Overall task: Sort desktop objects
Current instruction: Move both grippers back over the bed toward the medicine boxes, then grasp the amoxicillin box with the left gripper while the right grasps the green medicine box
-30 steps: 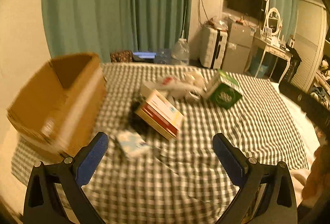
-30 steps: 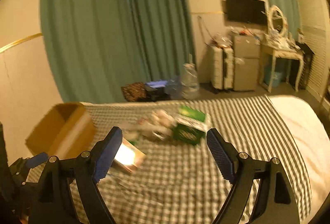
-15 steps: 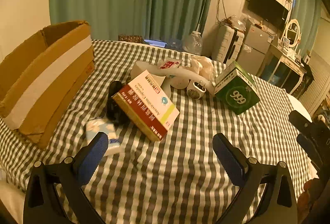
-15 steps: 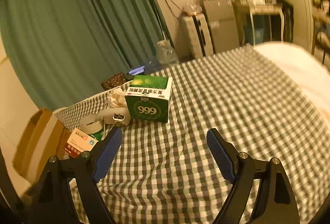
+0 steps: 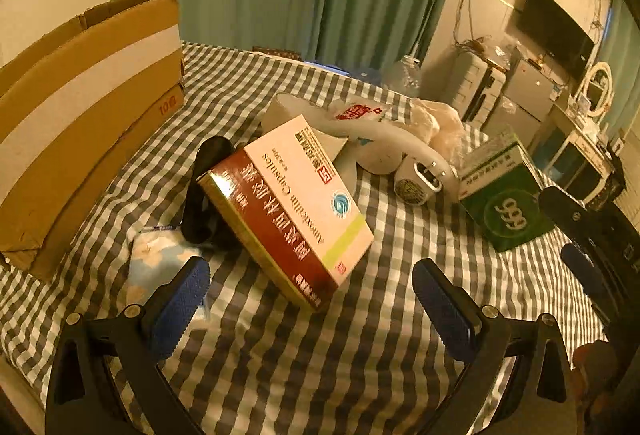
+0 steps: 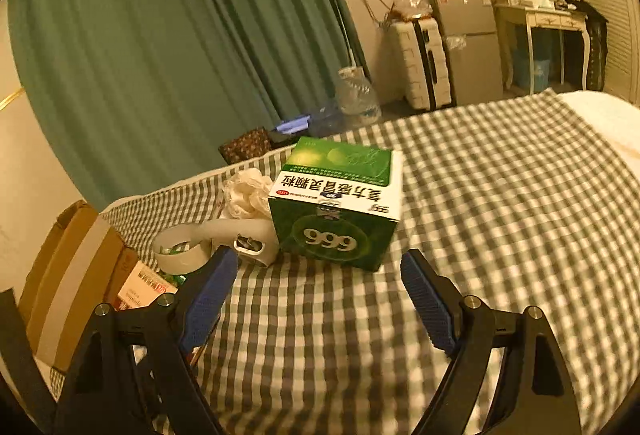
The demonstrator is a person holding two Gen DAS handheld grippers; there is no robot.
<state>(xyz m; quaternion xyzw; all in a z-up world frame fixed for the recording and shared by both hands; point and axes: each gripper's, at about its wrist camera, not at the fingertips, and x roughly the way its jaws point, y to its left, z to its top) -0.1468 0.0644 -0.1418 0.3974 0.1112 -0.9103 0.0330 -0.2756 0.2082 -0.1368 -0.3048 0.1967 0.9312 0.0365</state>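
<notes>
On the checked cloth (image 5: 304,347) lies a pile of objects. A red and white medicine box (image 5: 292,207) leans on a black object (image 5: 204,191), with a pale blue tissue pack (image 5: 160,263) beside it. My left gripper (image 5: 310,299) hovers open just before that box, nothing between its fingers. A green box (image 6: 340,207) (image 5: 506,203) stands right of the pile, next to a white handled device (image 6: 244,235) and a tape roll (image 6: 182,249). My right gripper (image 6: 316,293) is open a little short of the green box, empty.
An open cardboard box (image 5: 76,115) stands at the left edge of the cloth, also in the right wrist view as a cardboard box (image 6: 68,283). A crumpled plastic bag (image 5: 436,131) lies behind the pile. Green curtains, a water jug and furniture stand beyond.
Both grippers have come down and closer to the cloth. The medicine box now fills the left view and the green box the right view. Both stayed open.
</notes>
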